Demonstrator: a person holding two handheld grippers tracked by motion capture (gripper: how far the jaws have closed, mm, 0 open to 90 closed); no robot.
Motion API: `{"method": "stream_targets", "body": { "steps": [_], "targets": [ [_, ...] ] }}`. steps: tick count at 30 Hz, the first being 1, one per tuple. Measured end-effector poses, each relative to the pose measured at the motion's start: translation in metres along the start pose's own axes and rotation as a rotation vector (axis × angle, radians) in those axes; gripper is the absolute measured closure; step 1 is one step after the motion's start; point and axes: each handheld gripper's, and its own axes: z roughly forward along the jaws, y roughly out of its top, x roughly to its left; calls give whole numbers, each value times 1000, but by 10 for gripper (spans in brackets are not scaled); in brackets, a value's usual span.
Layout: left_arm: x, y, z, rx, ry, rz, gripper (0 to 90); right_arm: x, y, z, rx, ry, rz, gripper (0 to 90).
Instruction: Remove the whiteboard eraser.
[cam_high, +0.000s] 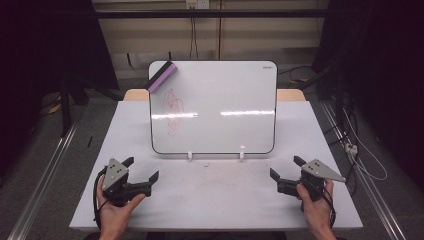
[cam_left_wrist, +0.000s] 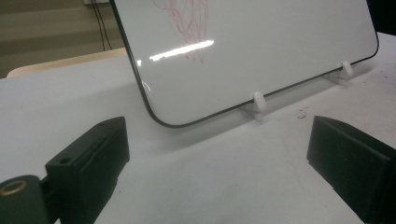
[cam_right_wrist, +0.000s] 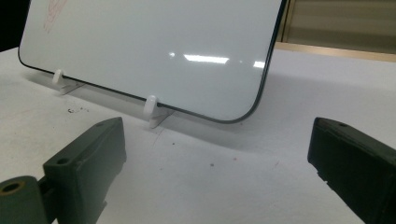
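Whiteboard (cam_high: 215, 107): upright on surface (cam_high: 215, 200), red scribble, eraser (cam_high: 161, 77) at top corner.
Left claw (cam_high: 143, 172): wide open, empty.
Right claw (cam_high: 286, 167): wide open, empty.

Tiny unreadable brand mark on the whiteboard (cam_high: 212, 107) corner.

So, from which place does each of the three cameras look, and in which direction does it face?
High view: above the person's side, facing forward and down on the table; both hands, left gripper and right gripper show.
Left gripper view: rides that gripper, looks between its open jaws at the whiteboard with its red scribble.
Right gripper view: same, toward the whiteboard's other lower corner.
Shared: whiteboard and its white stand clips.
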Motion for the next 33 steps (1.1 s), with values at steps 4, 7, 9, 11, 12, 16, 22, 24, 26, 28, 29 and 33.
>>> {"method": "stream_targets", "body": {
  "steps": [4, 7, 9, 11, 12, 16, 22, 24, 26, 28, 29, 33],
  "targets": [
    [1, 0, 2, 7, 1, -7, 55, -1, 0, -1, 0, -5, 10, 44],
    [2, 1, 3, 17, 1, 3, 55, -2, 0, -1, -1, -6, 12, 44],
    [1, 2, 3, 26, 11, 24, 55, -2, 0, -1, 1, -7, 12, 45],
    [0, 4, 4, 27, 10, 32, 55, -1, 0, 0, -1, -6, 13, 46],
    [0, 5, 4, 25, 14, 26, 55, -1, 0, 0, 2, -5, 7, 46],
    [5, 13, 8, 33, 17, 21, 51, -1, -1, 1, 8, -1, 7, 46],
    [14, 23, 12, 26, 31, 26, 73, -1, -1, 3, 20, 3, 9, 46],
    [16, 27, 13, 27, 47, 33, 68, -1, -1, 4, 22, 3, 10, 46],
    [19, 31, 15, 35, 48, 36, 65, -1, -1, 4, 23, 4, 6, 47],
    [21, 36, 17, 39, 38, 28, 59, -1, -1, 4, 23, 3, 5, 47],
    [22, 38, 19, 40, 33, 29, 54, -1, -1, 4, 22, 2, 5, 47],
    [26, 48, 23, 53, 28, 45, 46, -1, -1, 3, 21, 0, 10, 47]
  ]
}}
